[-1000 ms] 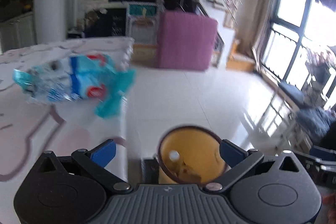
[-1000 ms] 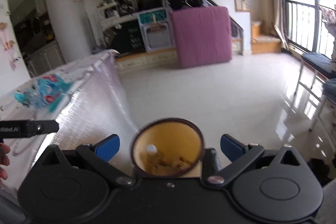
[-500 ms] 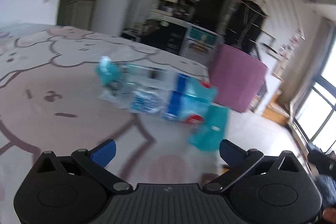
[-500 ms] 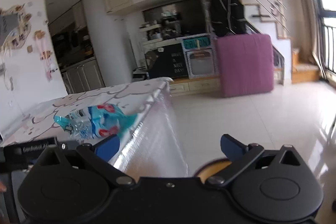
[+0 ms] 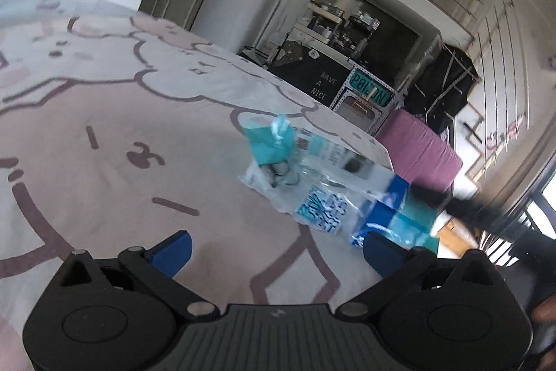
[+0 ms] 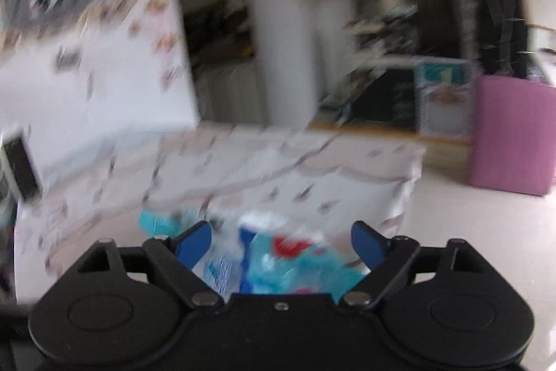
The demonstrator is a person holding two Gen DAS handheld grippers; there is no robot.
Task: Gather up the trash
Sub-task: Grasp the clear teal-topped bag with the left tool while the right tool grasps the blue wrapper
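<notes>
A crumpled clear, blue and teal plastic wrapper (image 5: 323,183) lies on the table near its far right edge. My left gripper (image 5: 276,249) is open and empty, just short of the wrapper and to its left. In the blurred right wrist view the wrapper (image 6: 278,256) sits between the open fingers of my right gripper (image 6: 281,240), close to the palm; contact is not clear. The dark arm of the right gripper (image 5: 465,204) shows at the wrapper's right end in the left wrist view.
The table (image 5: 104,134) has a pink cartoon-print cloth and drops off at the right edge (image 6: 410,183). A pink padded block (image 5: 420,155) stands on the floor beyond it, with shelves and a column behind.
Both grippers swung up and left from the yellow bin on the floor to the table. The wrapper now lies just ahead of the left gripper and between the right gripper's fingers.
</notes>
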